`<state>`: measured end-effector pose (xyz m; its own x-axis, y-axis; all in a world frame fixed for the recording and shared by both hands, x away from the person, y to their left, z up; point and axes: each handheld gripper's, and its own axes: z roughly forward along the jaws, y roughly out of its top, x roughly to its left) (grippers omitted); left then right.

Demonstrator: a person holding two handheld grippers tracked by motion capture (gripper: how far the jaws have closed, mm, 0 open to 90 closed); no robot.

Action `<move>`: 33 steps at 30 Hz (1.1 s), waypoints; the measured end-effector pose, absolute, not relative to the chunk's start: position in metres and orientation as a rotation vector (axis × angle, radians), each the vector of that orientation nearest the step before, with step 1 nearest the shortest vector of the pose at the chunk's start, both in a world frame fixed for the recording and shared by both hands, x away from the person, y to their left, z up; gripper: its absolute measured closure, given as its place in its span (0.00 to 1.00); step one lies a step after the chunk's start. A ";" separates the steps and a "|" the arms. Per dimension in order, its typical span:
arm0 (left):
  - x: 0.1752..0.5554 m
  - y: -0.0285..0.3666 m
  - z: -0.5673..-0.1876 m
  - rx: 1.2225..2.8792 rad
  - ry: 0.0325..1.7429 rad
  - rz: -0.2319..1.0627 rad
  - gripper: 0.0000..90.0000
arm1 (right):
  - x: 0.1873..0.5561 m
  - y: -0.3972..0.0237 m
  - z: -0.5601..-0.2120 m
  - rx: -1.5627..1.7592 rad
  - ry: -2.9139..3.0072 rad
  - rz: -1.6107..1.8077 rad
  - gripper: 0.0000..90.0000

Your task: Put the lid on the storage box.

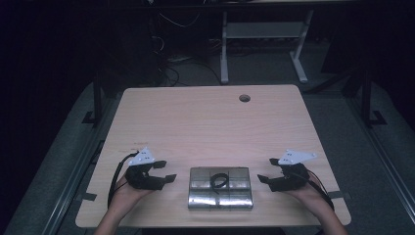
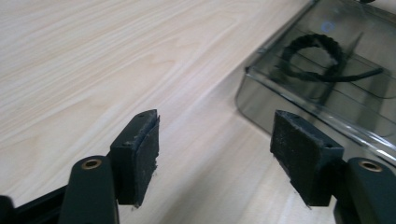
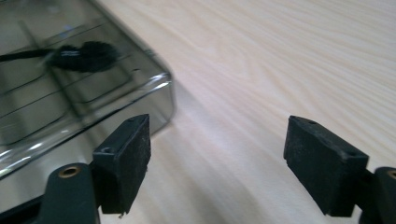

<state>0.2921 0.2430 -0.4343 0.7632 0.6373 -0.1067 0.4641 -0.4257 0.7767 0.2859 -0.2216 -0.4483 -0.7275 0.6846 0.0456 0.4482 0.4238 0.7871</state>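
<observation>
1 box (image 1: 220, 196), 1 band (image 1: 219, 181), 2 open tongs.

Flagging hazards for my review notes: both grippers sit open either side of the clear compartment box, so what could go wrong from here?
1. The clear compartment box looks smooth and glossy, so it may slip if squeezed between the left gripper and right gripper.
2. The black coiled cord lies loose on the box and could slide off if the box tilts.

Dim lab; bare desk (image 1: 205, 117); floor cables (image 1: 169, 68)
</observation>
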 end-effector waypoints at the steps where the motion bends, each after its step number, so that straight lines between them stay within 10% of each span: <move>1: 0.293 0.245 -0.435 2.093 0.837 0.260 0.30 | 0.287 -0.223 -0.448 0.995 2.392 1.195 0.23; 33: 0.303 0.285 -0.450 2.008 0.982 0.425 0.18 | 0.311 -0.271 -0.460 1.305 2.041 1.153 0.16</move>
<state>0.3029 0.2850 -0.4499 0.6355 0.7700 -0.0575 0.4854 -0.3405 0.8053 0.3111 -0.2715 -0.4599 -0.4480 0.8921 0.0591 0.5113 0.2014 0.8354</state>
